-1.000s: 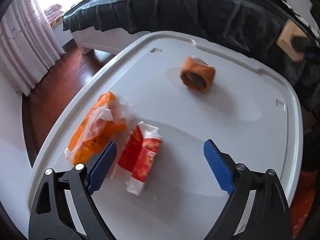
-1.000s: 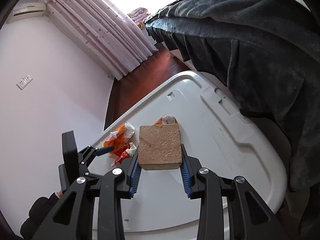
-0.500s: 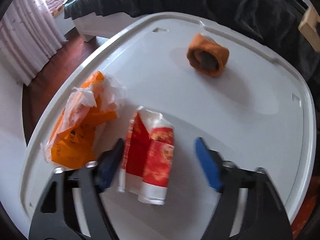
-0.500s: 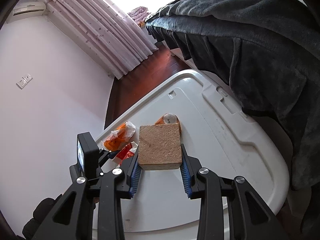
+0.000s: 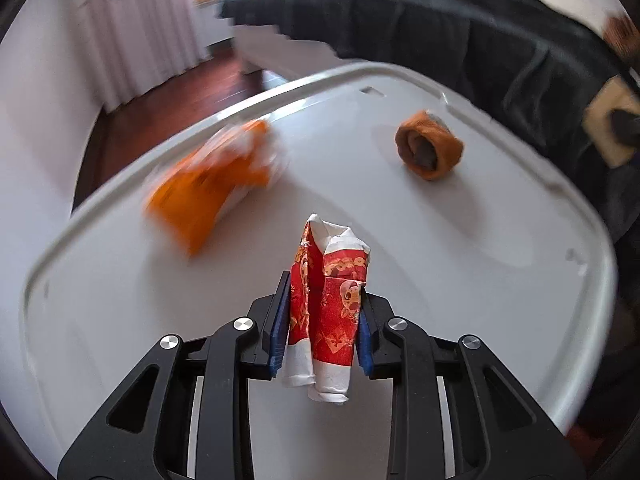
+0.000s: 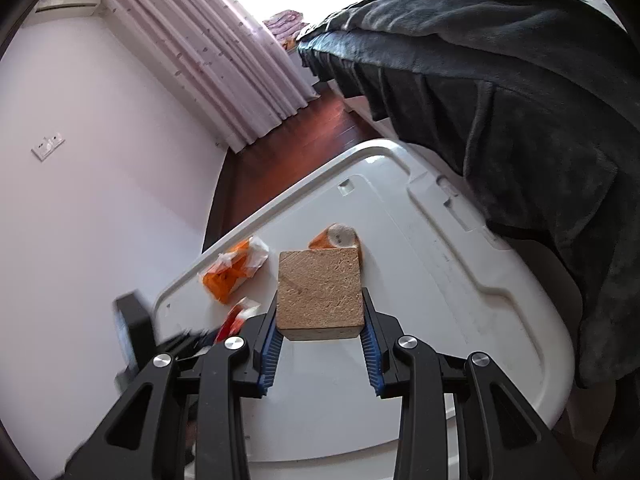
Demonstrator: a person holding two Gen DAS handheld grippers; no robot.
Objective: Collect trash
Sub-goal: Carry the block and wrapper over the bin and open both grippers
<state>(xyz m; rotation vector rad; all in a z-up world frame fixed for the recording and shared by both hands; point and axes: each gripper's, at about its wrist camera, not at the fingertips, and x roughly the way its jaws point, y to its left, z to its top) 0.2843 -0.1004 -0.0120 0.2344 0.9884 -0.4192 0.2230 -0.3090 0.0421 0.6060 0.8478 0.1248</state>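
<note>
My left gripper (image 5: 322,322) is shut on a crumpled red and white wrapper (image 5: 328,300) and holds it above the white plastic lid (image 5: 500,320). An orange and white bag (image 5: 212,184) lies on the lid to the left, blurred. An orange rolled piece (image 5: 430,150) lies at the far right. My right gripper (image 6: 320,336) is shut on a tan wooden block (image 6: 320,294), held above the lid (image 6: 440,300). The right wrist view also shows the orange bag (image 6: 232,270), the orange roll (image 6: 336,238) and the red wrapper (image 6: 238,316).
A bed with a dark blanket (image 6: 500,72) borders the lid's far and right side. Dark wooden floor (image 6: 288,152), a white wall and pale curtains (image 6: 224,52) lie to the left.
My left gripper moved forward around the red and white wrapper, shut on it and lifted it off the lid. The right gripper holds the block still.
</note>
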